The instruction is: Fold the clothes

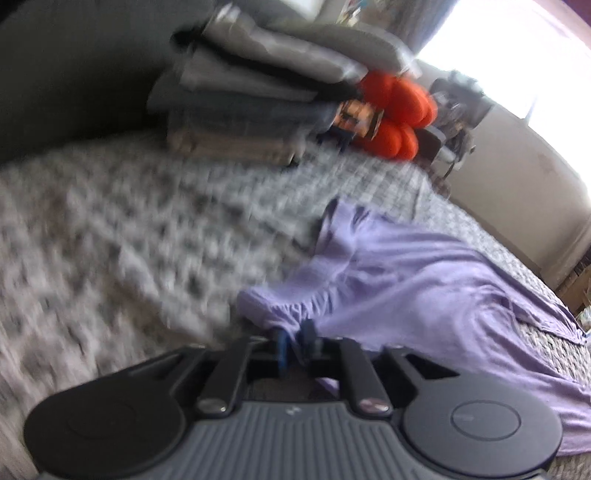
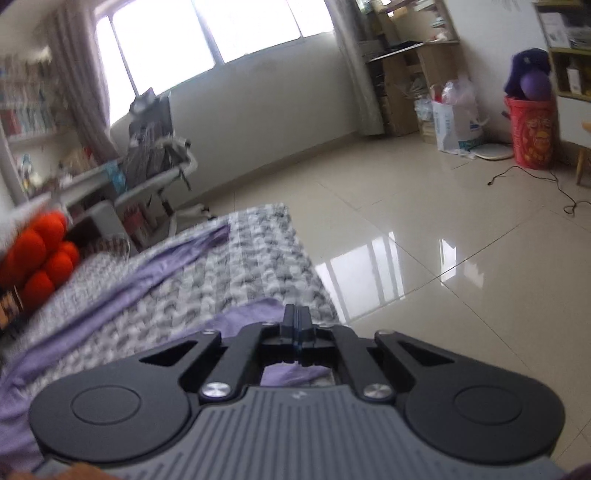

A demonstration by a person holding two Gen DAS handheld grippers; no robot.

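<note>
**Daylit, blurred, bowed by fisheye**

Lit by daylight through a blown-out window. Glare mirrored on glossy floor tiles. Heavy motion smear across the knitted blanket in the left wrist view; sharper on the right. Edges curved, corners darkened.

Daylight floods through a wide window across the top of the right wrist view, a pale curtain hanging at its left. Below it runs a white wall. Glossy beige floor tiles fill the right half and mirror the window's glare. A grey office chair stands at left centre, bookshelves behind it. Wooden shelving occupies the upper right corner, with a white bag and a red bin beside it. A black cable trails over the tiles.
</note>
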